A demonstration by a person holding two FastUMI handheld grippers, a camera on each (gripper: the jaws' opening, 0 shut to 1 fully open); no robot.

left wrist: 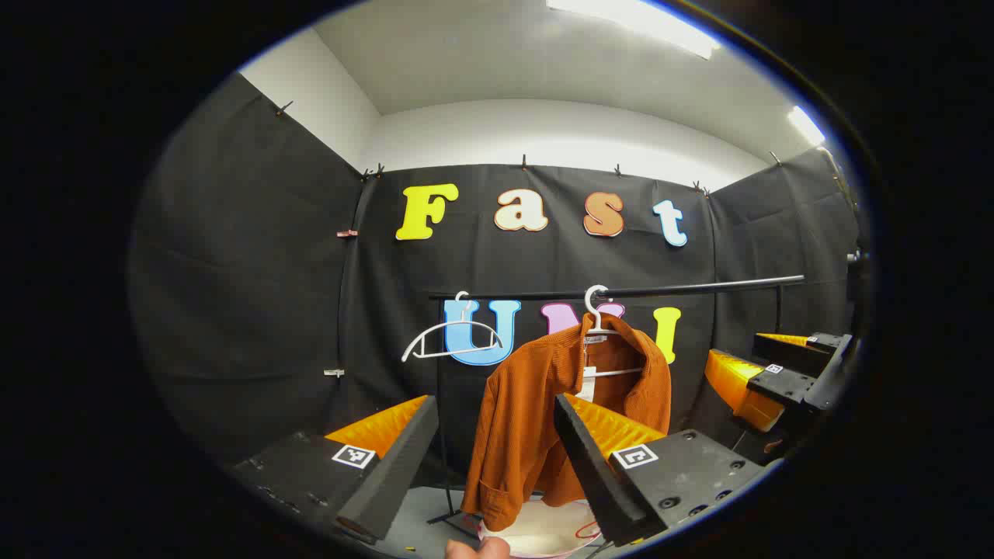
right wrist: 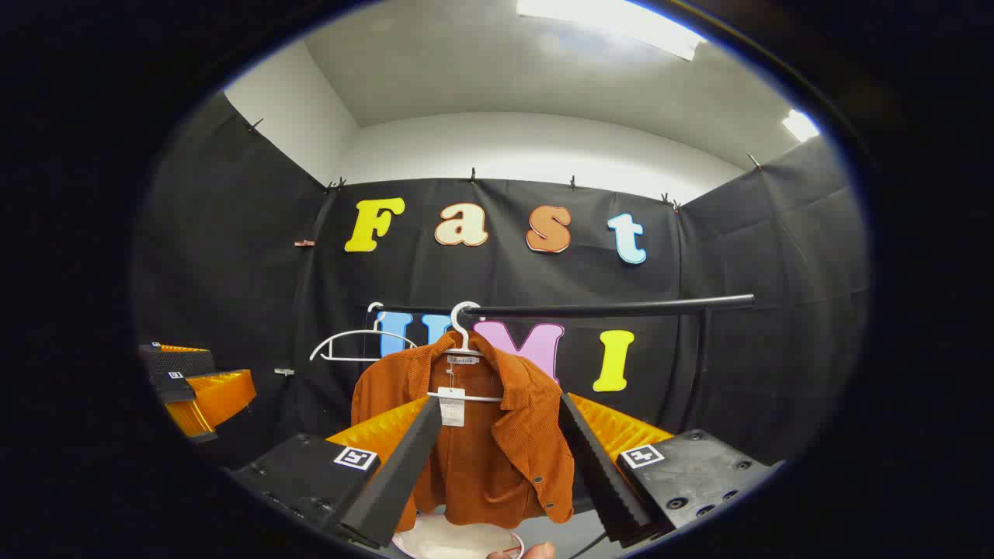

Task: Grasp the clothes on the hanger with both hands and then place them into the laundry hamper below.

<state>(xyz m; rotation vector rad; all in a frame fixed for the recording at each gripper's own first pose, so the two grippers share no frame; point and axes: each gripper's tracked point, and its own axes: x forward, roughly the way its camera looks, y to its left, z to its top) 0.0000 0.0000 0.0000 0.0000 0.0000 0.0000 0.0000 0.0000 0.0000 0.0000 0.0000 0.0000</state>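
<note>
Orange corduroy jacket (right wrist: 481, 435) hangs on a white hanger (right wrist: 463, 330) from the rail (right wrist: 606, 309), straight ahead of the spread, empty right gripper (right wrist: 497, 458); left gripper (left wrist: 489, 458) equally wide, hamper (right wrist: 454, 539) directly below

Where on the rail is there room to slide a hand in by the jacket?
The black rail is bare from the orange jacket out to its right-hand post. Toward the empty white hanger it is crowded. Below, the white hamper sits right under the hem.
</note>
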